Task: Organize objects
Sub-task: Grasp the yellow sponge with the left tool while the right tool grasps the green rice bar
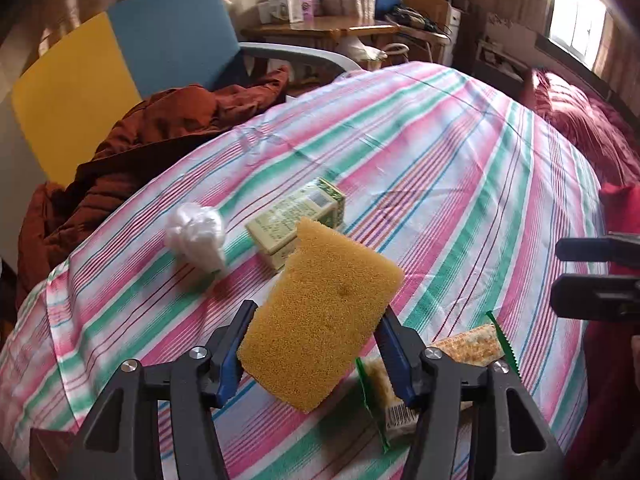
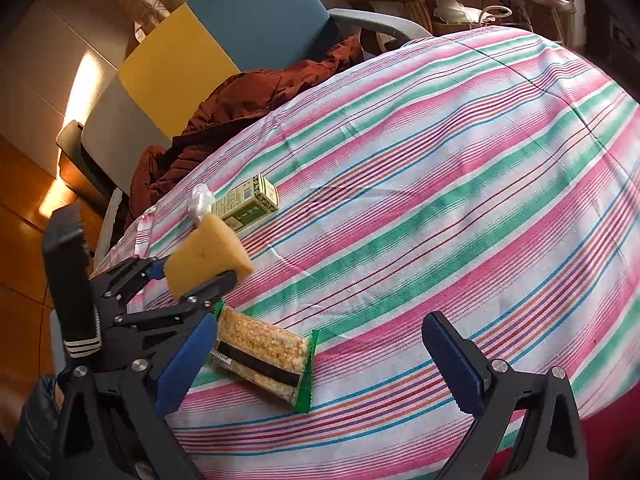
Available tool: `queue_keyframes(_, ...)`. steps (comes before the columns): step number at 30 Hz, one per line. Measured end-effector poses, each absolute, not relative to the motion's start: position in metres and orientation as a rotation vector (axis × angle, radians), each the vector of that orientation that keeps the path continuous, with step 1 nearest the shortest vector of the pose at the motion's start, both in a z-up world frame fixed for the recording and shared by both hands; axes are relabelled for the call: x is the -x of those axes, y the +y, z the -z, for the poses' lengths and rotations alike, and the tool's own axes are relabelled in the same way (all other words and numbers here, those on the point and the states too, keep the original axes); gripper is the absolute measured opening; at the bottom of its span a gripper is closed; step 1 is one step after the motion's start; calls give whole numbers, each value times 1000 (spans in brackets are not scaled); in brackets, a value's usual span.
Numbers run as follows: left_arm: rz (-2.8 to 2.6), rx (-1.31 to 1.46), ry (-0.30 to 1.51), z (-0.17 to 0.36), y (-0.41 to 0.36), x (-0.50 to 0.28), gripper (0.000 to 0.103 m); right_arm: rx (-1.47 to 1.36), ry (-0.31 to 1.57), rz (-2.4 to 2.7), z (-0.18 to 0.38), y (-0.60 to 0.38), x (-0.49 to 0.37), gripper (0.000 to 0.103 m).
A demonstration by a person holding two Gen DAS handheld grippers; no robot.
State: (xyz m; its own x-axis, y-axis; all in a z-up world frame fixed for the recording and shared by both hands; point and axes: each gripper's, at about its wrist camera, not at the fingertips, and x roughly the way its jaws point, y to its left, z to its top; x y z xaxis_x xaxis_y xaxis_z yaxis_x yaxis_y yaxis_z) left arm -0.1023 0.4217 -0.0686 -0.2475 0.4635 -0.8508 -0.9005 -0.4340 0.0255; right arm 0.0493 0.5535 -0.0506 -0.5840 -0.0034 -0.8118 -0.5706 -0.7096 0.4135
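Gripped low in the left-wrist view: sponge (image 1: 320,316), pinched between the blue pads of the left gripper (image 1: 316,332) and raised clear of the striped bedspread (image 1: 440,160). Seen from the right-wrist view at left of centre, tilted, with one corner projecting toward the box (image 2: 246,204).

Right gripper (image 2: 320,360): jaws spread wide, nothing between them, at the bottom of its own frame. Snack packet (image 2: 262,354) lies flat on the bedspread just inside its left pad.

Layout, left-wrist view:
- Box: centre frame, lying flat, partly hidden behind the sponge.
- Wad of white plastic (image 1: 198,236): left of the box, near it but apart.
- Snack packet: lower right, partly behind the right finger of the left gripper.
- Brown jacket (image 1: 160,144): upper left, off the bed edge, on the chair (image 1: 120,60).

Likely step: carry the sponge to a place beside the other items.

Procedure, as judged:
1. Keep pad pressure light; foam compresses and may spring out.
2. Level the sponge before lowering.
3. Set down on bare fabric next to the box, without nudging the plastic wad.
4. Release only once the sponge rests flat; soft bedding may tip it.
5. Hold the right gripper clear of the packet until the left withdraws.
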Motion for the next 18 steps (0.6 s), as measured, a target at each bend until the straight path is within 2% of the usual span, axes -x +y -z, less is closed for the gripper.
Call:
queue_keyframes(3,-1886,1048,512,48,389,105,59,1235,903,-2348,52,547,-44,103)
queue_keyframes(10,-1980,1059,308,14,313,82,60,1387,676,-2444,59,510,-23,103)
queue_keyframes(18,-2046,1057,148,-1,232,51,60,1543,223,-2516,74,459,6,103)
